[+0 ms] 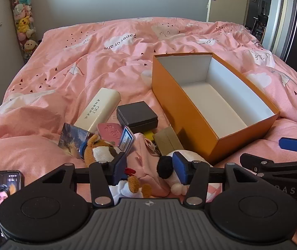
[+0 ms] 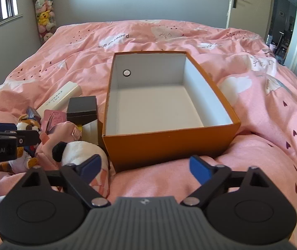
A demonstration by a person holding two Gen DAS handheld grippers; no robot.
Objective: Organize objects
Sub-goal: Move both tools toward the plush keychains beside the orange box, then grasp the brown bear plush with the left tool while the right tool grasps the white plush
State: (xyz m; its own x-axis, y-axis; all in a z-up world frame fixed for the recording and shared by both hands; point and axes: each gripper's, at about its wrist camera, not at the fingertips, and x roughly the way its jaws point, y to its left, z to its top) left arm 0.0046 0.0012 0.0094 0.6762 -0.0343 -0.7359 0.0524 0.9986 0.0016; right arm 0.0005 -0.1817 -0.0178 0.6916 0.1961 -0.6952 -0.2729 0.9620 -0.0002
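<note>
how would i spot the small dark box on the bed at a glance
Find the open orange box on the pink duvet. In the clutter at its left side lies the dark box, beside a long cream case. It is the only dark, squarish lidded box there.

Open box (image 2: 169,143) on bed (image 2: 263,125), small items (image 1: 137,114) piled left of it

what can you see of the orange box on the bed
The orange box is an open rectangular carton, cardboard by the look of it, orange outside and plain white inside, with no lid on it. Nothing lies in it. A small round ringed hole shows in its far left inner wall. It sits upright on the rumpled pink duvet, its long side running away from the cameras. At its near left corner the pile of small things crowds it: a tan box seems to touch its wall. Neither gripper touches it.
</note>
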